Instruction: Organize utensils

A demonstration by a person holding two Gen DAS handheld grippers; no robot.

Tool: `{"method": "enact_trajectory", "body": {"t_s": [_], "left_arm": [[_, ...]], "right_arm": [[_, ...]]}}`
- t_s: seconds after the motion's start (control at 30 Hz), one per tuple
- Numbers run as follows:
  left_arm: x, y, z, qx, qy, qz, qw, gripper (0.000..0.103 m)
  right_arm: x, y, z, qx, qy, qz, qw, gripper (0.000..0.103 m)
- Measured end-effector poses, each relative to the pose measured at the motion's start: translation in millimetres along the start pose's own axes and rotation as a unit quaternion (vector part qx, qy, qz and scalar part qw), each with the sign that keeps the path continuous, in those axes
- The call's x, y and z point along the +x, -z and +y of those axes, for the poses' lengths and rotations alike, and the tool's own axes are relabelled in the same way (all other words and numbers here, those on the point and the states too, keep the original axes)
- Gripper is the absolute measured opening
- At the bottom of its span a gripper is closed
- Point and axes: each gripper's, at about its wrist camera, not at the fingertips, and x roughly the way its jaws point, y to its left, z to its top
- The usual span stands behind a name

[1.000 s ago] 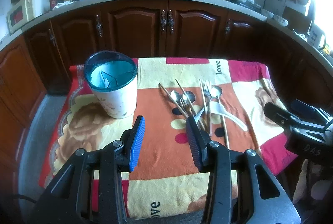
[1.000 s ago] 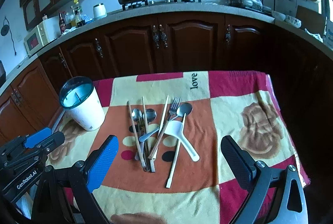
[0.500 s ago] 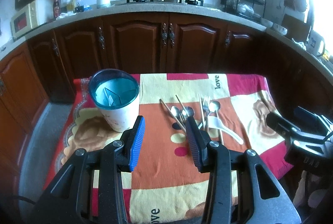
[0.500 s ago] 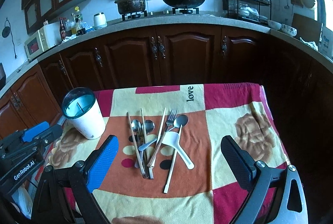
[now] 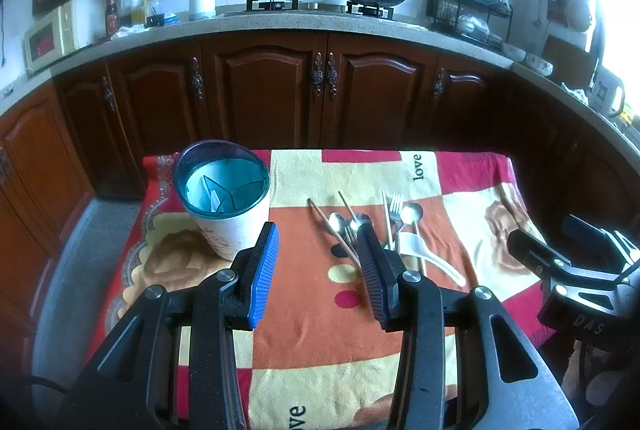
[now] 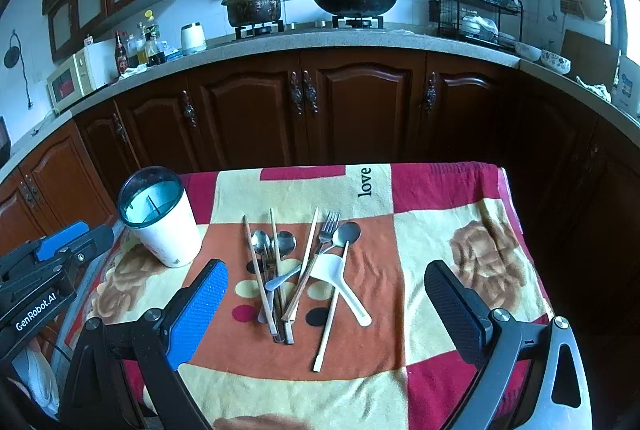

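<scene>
Left view: from behind the left gripper (image 5: 316,270), angled down over the near left of the table (image 5: 312,342), facing the cabinets (image 5: 264,90); cup (image 5: 224,198) close.
Right view: from behind the right gripper (image 6: 326,310), further right, same facing; utensils (image 6: 296,270) centred.
Shared: table, cup (image 6: 160,218), utensils (image 5: 380,230), cabinets (image 6: 360,106), each other's gripper at the frame edge.

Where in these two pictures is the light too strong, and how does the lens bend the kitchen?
Left wrist view: the window at the right edge is blown out white, and the counter edge bows into an arc. Right wrist view: the same curving, dark corners, a bluish cast; the utensils stay sharp.
</scene>
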Motion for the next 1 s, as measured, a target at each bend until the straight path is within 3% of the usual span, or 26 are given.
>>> {"method": "enact_trajectory", "body": {"t_s": [1.0], "left_arm": [[4.3,4.3,0.5,-0.008,0.004,0.007,0.9999,0.04]], "right_arm": [[8.2,2.7,4.2,-0.006,0.006,0.015,1.0,0.098]]}}
